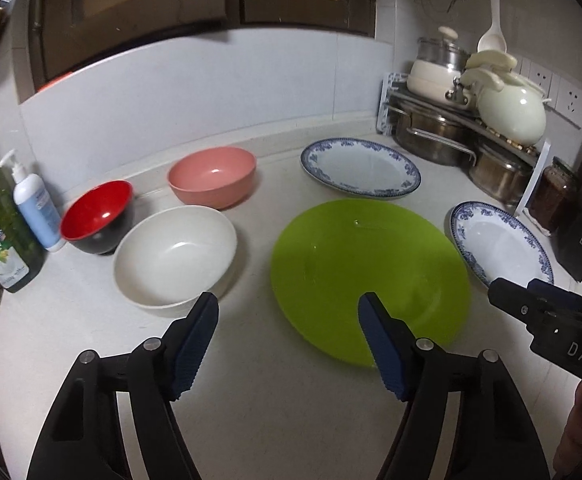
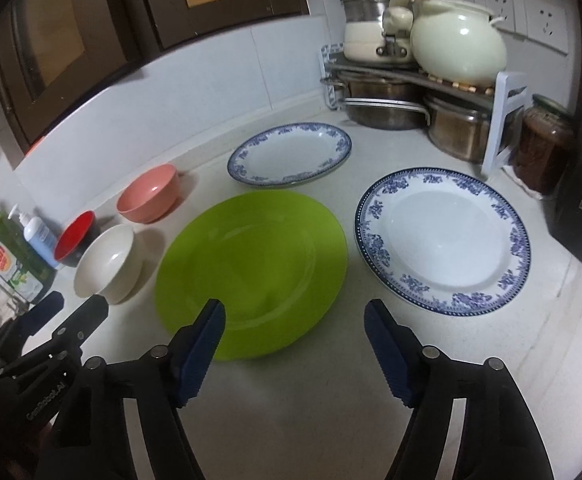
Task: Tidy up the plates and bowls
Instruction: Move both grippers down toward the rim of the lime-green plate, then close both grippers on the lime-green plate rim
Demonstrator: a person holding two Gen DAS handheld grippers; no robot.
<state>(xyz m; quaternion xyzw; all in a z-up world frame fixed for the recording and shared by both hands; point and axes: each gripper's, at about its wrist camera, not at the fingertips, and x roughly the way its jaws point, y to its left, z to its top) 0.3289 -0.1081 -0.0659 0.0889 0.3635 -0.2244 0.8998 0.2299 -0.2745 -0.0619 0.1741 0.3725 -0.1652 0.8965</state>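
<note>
On the counter (image 1: 271, 400), dishes are being approached.
Both the left gripper (image 1: 289, 308) and right gripper (image 2: 295, 312) are being held wide, empty, above the green plate (image 2: 251, 272), flanked by bowls and patterned plates.

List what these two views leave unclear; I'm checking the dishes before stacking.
- Green plate: near rim hidden by the left tool in the left view, and by the right tool in the right view.
- Right blue plate: near edge covered by the right tool in the left view.
- Red bowl: partly behind the white bowl in the right view.
- Jar: contents too dim.
</note>
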